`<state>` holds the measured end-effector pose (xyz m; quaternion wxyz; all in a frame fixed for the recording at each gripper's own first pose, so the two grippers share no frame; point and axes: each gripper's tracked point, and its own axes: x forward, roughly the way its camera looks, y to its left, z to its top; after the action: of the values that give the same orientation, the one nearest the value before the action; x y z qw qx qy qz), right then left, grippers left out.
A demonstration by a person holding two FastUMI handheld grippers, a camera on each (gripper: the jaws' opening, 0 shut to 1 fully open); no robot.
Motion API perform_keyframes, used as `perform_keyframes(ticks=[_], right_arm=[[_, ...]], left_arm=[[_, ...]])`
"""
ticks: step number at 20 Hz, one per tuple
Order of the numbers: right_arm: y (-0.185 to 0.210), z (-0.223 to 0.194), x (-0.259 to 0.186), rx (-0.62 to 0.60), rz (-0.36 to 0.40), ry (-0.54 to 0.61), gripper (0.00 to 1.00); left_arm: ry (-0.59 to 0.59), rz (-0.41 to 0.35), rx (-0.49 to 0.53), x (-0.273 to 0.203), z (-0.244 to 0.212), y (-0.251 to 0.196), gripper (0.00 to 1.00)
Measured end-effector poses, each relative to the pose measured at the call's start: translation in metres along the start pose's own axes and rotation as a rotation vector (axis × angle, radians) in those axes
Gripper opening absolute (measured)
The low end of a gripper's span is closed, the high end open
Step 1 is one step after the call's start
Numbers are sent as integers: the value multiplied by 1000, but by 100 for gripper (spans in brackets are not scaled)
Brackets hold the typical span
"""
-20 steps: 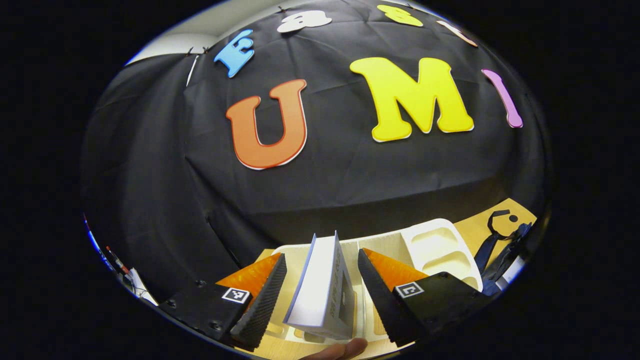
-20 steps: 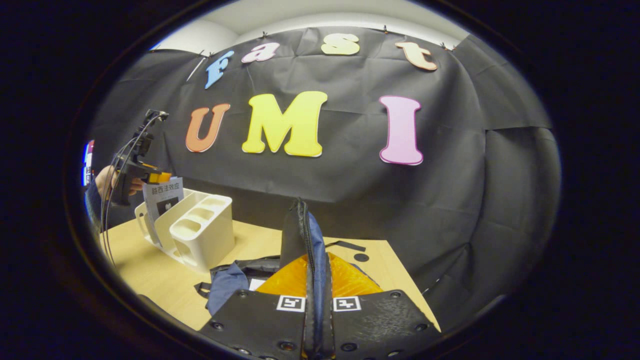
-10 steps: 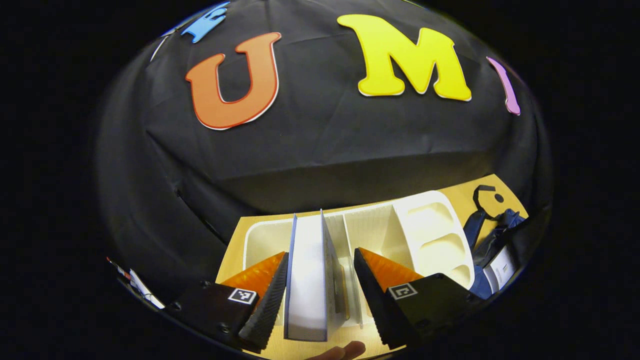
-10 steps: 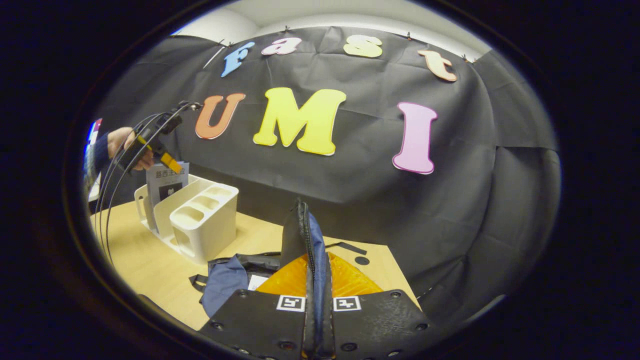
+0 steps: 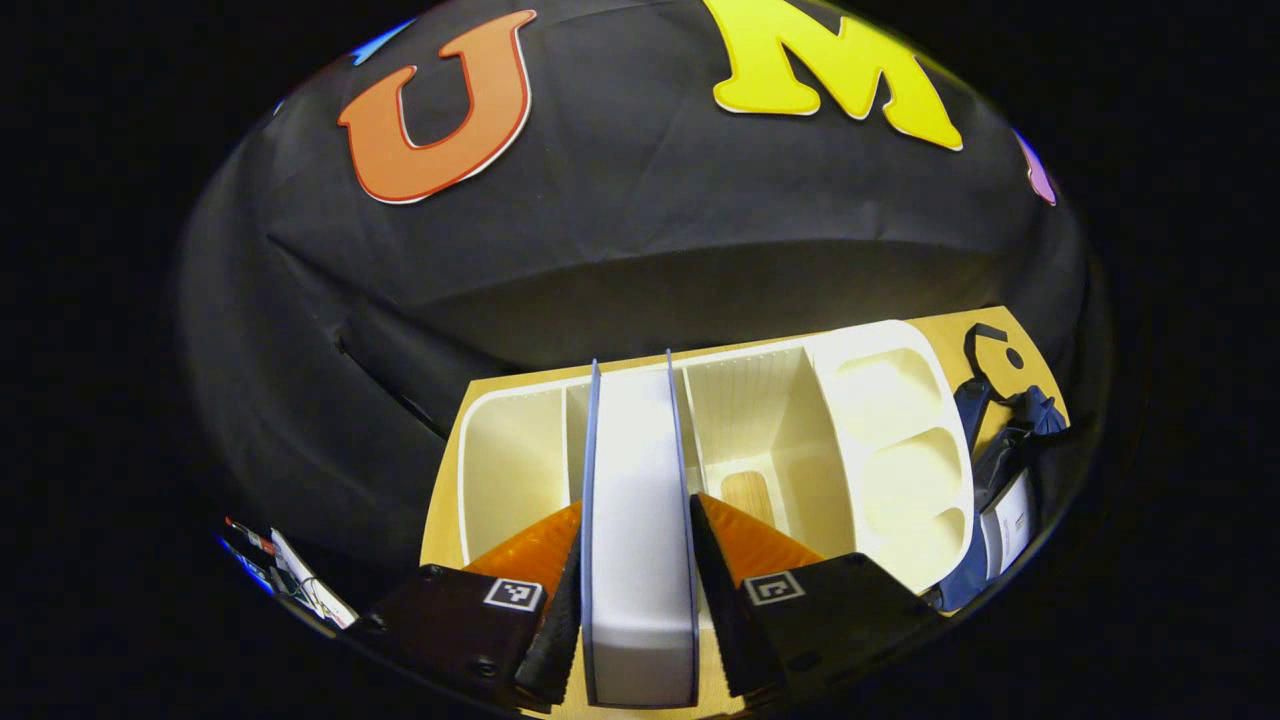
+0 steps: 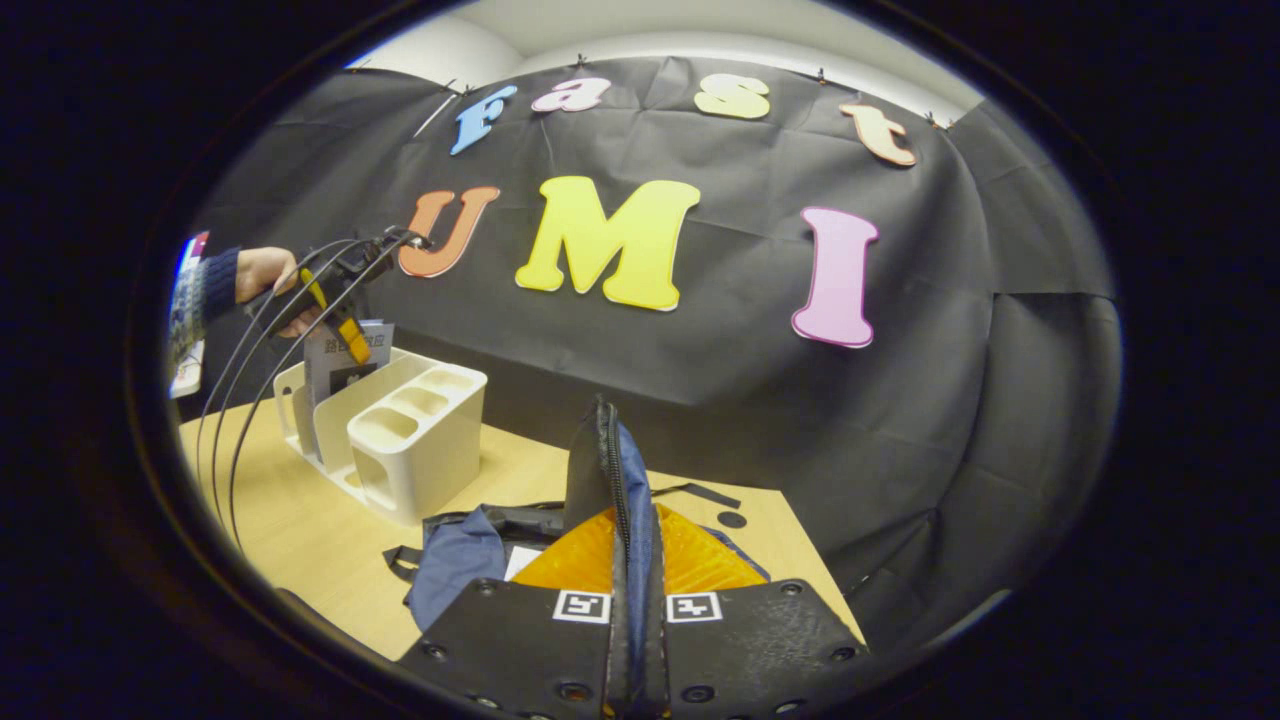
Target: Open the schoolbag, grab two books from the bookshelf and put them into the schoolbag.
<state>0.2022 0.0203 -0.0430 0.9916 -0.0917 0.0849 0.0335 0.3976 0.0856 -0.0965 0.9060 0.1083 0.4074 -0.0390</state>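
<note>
Left gripper (image 5: 635,590) pinches a thick blue-covered book (image 5: 640,520) standing in the white plastic bookshelf (image 5: 880,420), best lifted straight up, while right gripper (image 6: 632,560) clamps the dark blue schoolbag's flap (image 6: 600,470).

A light wooden table (image 6: 300,520) stands against the black cloth wall (image 6: 950,400).
</note>
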Motion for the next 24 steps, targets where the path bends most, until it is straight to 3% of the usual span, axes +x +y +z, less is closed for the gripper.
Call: perform_keyframes(ticks=[2, 4, 12, 19, 24], right_arm=[[-3, -1, -1, 9, -5, -5, 6], [-4, -5, -3, 25, -6, -2, 3], [-7, -16, -4, 48, -20, 11, 6], [-11, -25, -1, 29, -50, 49, 6], [-5, -30, 0, 48, -41, 82, 6]], left_arm=[[14, -23, -5, -3, -3, -5, 47], [13, -9, -20, -9, -5, -2, 46], [-19, -22, -118, -63, -20, 7, 45], [-63, -85, -223, -119, -65, 17, 46], [-85, -160, -364, -145, -103, 20, 46]])
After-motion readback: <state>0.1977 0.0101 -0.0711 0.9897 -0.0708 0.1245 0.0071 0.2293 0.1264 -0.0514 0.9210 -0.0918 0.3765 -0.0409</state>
